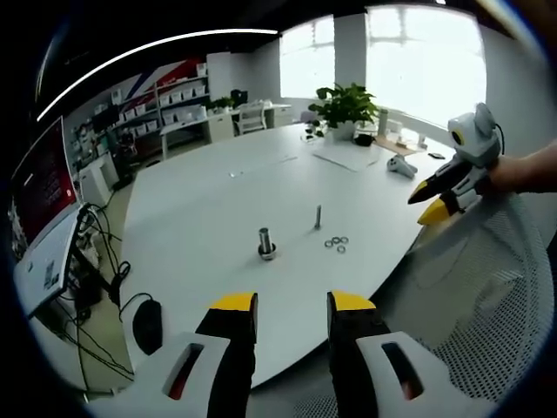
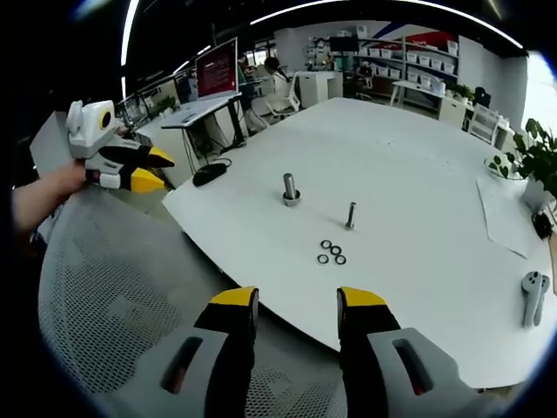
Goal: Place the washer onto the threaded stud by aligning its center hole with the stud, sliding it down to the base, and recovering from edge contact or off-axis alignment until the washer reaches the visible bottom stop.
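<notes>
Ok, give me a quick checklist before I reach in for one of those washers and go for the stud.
1. Washers free to pick: ok. The washers lie loose in a small cluster on the white table, apart from both posts.
2. Stud upright and unobstructed: ok. The thin stud stands alone beside the washers.
3. Right target identified: cannot tell. A thicker post with a collar at its base stands nearby; threads are too small to see.
4. Right gripper ready: ok, open and empty, off the table edge.
5. Left gripper ready: ok, open and empty.
6. Approach path: ok, nothing lies between the fingers and the washers.
</notes>
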The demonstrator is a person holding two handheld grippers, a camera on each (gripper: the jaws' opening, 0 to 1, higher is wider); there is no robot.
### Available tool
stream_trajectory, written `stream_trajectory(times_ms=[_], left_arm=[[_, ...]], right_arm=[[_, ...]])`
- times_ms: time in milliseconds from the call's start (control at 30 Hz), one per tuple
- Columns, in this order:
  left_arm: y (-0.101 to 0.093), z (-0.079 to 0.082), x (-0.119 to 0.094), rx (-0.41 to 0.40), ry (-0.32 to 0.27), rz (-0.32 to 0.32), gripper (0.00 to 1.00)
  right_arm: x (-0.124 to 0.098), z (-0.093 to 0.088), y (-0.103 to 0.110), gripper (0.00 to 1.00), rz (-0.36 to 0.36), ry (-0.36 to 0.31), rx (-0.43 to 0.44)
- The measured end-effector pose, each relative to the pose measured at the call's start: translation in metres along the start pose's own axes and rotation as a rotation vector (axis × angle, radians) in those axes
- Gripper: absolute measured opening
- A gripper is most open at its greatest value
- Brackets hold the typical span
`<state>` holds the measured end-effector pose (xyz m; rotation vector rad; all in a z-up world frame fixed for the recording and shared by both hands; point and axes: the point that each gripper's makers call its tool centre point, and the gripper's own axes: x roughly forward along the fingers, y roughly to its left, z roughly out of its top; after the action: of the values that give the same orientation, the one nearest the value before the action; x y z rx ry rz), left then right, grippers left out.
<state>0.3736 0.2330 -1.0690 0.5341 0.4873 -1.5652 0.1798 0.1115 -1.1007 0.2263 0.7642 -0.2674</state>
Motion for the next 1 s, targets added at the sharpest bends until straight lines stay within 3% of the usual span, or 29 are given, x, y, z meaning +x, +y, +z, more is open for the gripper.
stream_trajectory(times_ms=[300,567,1000], left_arm=[[0.001,0.0,0.0,-0.003,0.005,0.003,0.3],[0.001,-0.002,0.0,-0.001,0.013,-0.002,0.3],[0.003,-0.005,0.002,0.0,0.013,-0.007,0.29]], right_arm=[[0.003,0.0,-0.001,0.41,0.039,0.033,0.038],[0.007,0.009,-0.019,0.41,-0.016,0.051,-0.078],[0.041,0.017,-0.028,0.41,0.009,0.098,-0.074]])
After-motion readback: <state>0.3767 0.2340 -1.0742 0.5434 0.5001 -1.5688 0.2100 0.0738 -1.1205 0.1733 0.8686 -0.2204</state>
